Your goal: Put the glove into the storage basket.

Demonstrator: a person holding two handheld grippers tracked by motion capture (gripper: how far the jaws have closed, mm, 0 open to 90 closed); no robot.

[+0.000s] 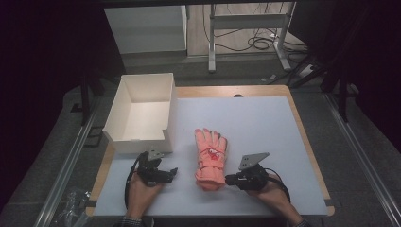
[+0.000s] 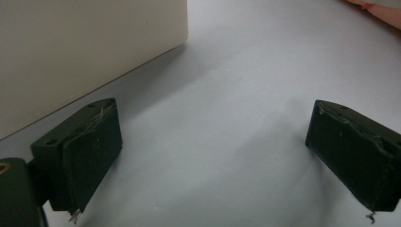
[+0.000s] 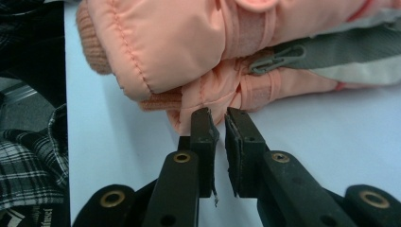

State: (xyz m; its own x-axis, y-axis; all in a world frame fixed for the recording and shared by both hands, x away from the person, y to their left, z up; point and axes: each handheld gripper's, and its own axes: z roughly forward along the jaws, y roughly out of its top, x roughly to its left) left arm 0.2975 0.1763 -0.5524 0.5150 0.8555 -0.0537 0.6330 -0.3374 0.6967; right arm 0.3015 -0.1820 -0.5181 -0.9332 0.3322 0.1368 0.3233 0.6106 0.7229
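The pink gloves (image 1: 211,158) lie stacked just right of the white box (image 1: 142,111). The right gripper (image 3: 216,118) is almost closed, tips against a cuff edge; whether it pinches fabric I cannot tell. The left gripper (image 1: 171,173), just in front of the box, gapes wide and empty.

Salmon-pink gloves (image 1: 211,158) lie on a pale blue-white mat (image 1: 265,127) edged by the light wooden worktop (image 1: 302,137); the upper glove carries a red-and-white emblem on its back, while the lower one shows grey and off-white panels (its knitted cuff a duller orange-pink). Near the worktop's left edge stands a cream-white box (image 1: 142,111). Both grippers, left (image 1: 173,171) and right (image 1: 227,179), are black. The person's sleeve (image 3: 28,161) is a black-and-white plaid.
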